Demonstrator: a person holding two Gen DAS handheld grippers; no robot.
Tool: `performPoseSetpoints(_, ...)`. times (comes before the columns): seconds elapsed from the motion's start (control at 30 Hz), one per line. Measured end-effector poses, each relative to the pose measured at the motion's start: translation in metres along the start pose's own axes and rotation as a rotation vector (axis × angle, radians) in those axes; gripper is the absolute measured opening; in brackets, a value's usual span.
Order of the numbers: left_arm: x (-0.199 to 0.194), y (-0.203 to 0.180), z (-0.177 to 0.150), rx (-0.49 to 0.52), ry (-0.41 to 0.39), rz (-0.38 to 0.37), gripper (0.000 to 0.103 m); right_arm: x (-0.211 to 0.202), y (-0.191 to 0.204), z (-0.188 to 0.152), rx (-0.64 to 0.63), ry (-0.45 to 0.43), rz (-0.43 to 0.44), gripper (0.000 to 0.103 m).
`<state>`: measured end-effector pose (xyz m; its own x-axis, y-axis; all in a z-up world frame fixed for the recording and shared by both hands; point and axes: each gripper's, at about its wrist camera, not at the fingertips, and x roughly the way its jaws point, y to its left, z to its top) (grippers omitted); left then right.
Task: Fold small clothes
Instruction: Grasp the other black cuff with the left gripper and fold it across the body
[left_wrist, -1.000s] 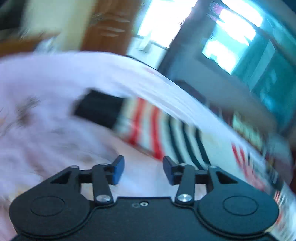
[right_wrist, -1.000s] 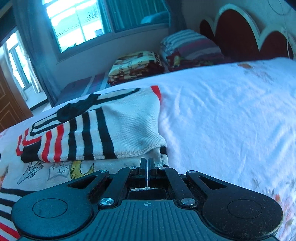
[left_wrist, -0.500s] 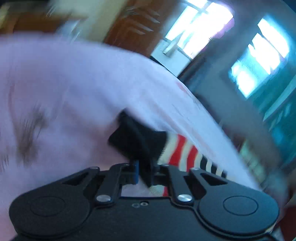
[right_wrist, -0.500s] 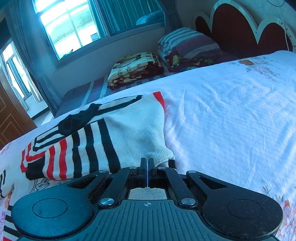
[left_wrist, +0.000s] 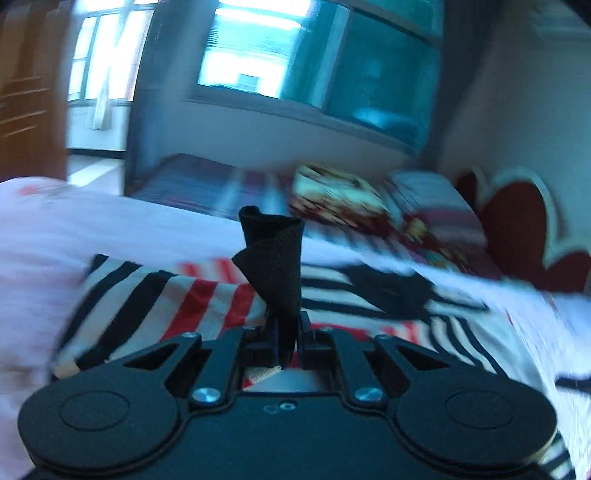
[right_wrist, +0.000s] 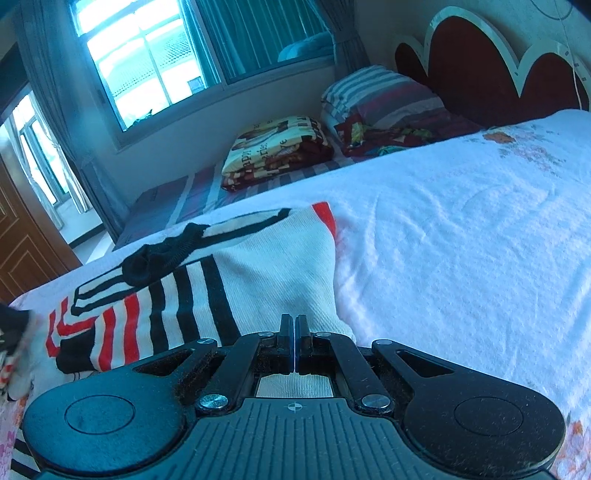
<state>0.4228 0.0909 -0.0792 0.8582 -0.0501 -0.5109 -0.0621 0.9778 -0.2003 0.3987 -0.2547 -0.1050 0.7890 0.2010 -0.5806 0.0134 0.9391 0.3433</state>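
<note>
A small knit sweater (right_wrist: 258, 266), white with black and red stripes and a black collar (right_wrist: 162, 258), lies partly folded on the white bedspread (right_wrist: 461, 240). My left gripper (left_wrist: 286, 332) is shut on the sweater's black cuff (left_wrist: 275, 258), which stands up above the fingers, over the striped sweater body (left_wrist: 166, 299). My right gripper (right_wrist: 294, 332) is shut on the sweater's white edge at its near right corner. The view from the left wrist is blurred.
Folded patterned blankets (right_wrist: 277, 147) and striped pillows (right_wrist: 376, 96) lie on a second bed under the window (right_wrist: 155, 55). A red scalloped headboard (right_wrist: 498, 62) stands at the right. A brown wooden door (right_wrist: 22, 240) is at the left.
My left gripper closed on the black cuff, lifted it and swung right over the sweater. My right gripper stayed shut and drew the sweater's corner slightly forward.
</note>
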Motion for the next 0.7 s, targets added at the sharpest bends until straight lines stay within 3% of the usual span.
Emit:
performPoseSetpoints(0.17,0.028,-0.078,-0.024,0.173,0.063,-0.045,0.008,0.002,-0.001,0.009,-0.003,-0.005,0.029,0.000)
performPoseSetpoints(0.37,0.056,-0.125,-0.052,0.284,0.175,-0.071,0.010,0.011,0.004,0.012,0.014,0.009,0.069,0.000)
performPoseSetpoints(0.47,0.047,-0.131,-0.060,0.315,0.154,-0.104,0.043,0.020,0.009,0.010,0.034,0.037,0.098,0.000)
performPoseSetpoints(0.5,0.040,-0.129,-0.062,0.314,0.141,-0.130,0.070,0.023,0.013,0.009,0.035,0.044,0.098,0.000)
performPoseSetpoints(0.53,0.033,-0.129,-0.064,0.318,0.109,-0.127,0.078,0.026,0.016,0.008,0.038,0.047,0.100,0.003)
performPoseSetpoints(0.57,0.024,-0.125,-0.065,0.328,0.074,-0.113,0.076,0.028,0.019,0.006,0.050,0.045,0.106,0.041)
performPoseSetpoints(0.6,0.012,-0.117,-0.066,0.333,0.059,-0.096,0.072,0.029,0.021,0.005,0.067,0.035,0.116,0.088)
performPoseSetpoints(0.67,-0.009,-0.091,-0.068,0.291,0.037,-0.065,0.060,0.026,0.029,0.004,0.071,-0.005,0.180,0.089)
performPoseSetpoints(0.7,-0.020,-0.074,-0.070,0.266,0.029,-0.028,0.052,0.028,0.034,0.004,0.073,0.003,0.216,0.080)
